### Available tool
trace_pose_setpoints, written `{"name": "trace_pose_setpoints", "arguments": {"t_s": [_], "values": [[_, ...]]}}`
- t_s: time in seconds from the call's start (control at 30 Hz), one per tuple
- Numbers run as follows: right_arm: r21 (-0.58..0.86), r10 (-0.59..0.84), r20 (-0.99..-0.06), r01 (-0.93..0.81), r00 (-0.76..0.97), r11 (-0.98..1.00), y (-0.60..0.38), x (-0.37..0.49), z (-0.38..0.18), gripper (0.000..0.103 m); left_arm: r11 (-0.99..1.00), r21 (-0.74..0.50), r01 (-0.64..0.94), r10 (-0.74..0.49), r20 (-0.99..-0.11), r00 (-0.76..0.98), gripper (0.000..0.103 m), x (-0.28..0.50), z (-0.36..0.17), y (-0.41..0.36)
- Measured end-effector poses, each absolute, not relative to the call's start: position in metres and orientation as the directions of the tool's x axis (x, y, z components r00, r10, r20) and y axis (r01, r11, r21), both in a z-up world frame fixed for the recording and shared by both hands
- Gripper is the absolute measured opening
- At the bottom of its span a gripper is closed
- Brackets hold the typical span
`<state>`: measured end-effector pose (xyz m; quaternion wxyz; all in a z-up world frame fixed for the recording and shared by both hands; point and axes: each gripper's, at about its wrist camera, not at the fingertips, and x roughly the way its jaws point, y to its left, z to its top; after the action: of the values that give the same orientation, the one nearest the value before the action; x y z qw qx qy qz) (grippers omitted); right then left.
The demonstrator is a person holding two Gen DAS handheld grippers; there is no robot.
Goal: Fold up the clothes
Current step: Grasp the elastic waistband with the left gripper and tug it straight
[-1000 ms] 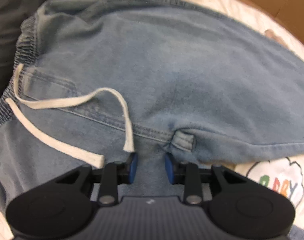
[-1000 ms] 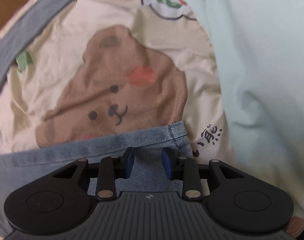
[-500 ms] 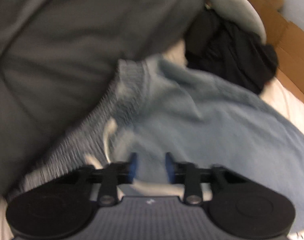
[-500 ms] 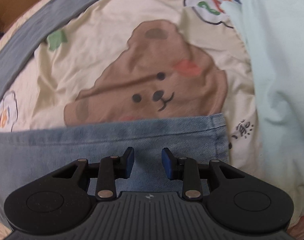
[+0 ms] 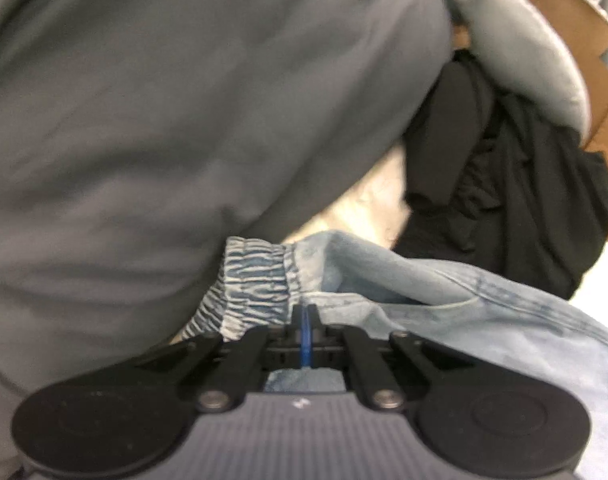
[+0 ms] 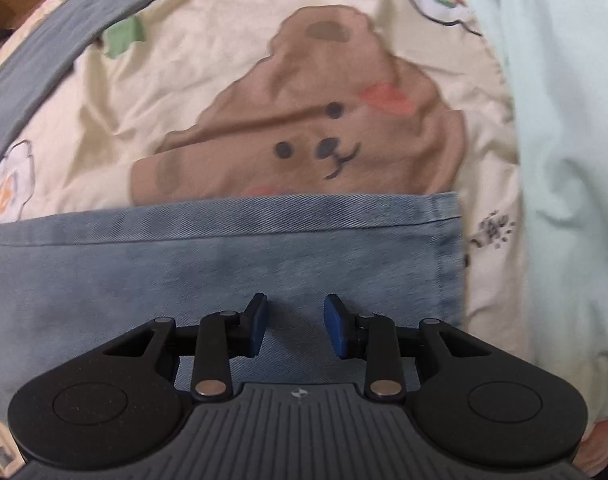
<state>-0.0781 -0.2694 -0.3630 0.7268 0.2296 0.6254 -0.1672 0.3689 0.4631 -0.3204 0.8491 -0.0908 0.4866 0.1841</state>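
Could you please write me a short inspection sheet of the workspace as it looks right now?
Surface: cream bedsheet with a bear print.
Job's things: denim shorts, elastic waistband bunched; hem flat on the sheet.
Clutter: black garment, pale mint cloth.
Grippers: left gripper shut at the waistband; whether it pinches cloth is unclear. Right gripper open over the denim.
Cables: nothing seen.
Surroundings: person's grey top, cardboard.
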Motion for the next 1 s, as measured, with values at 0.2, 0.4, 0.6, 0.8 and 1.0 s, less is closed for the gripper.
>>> {"name": "trace_pose_setpoints", "arguments": {"t_s": [0.2, 0.4, 0.6, 0.8, 1.0], "values": [[0.097, 0.025, -0.989, 0.516, 0.145, 0.851, -0.266, -0.072, -0.355, 0.038, 0.914, 0.067, -0.401, 0.242, -0.882, 0.404, 0.004, 0.383, -0.35, 0.473], [0.082, 0.02, -0.992, 0.506, 0.127, 0.859, -0.262, -0.07, -0.356, 0.038, 0.924, 0.137, -0.357, 0.277, -0.884, 0.376, 0.005, 0.394, -0.362, 0.47], [0.101, 0.023, -0.988, 0.524, 0.154, 0.846, -0.261, -0.075, -0.353, 0.038, 0.92, 0.138, -0.366, 0.279, -0.887, 0.368, 0.005, 0.391, -0.329, 0.462], [0.126, 0.034, -0.984, 0.54, 0.177, 0.832, -0.261, -0.081, -0.352, 0.038, 0.934, 0.046, -0.354, 0.206, -0.879, 0.43, 0.006, 0.371, -0.294, 0.451], [0.119, 0.033, -0.986, 0.549, 0.164, 0.827, -0.263, -0.082, -0.354, 0.039, 0.953, 0.004, -0.304, 0.135, -0.9, 0.414, 0.007, 0.376, -0.317, 0.427]]}}
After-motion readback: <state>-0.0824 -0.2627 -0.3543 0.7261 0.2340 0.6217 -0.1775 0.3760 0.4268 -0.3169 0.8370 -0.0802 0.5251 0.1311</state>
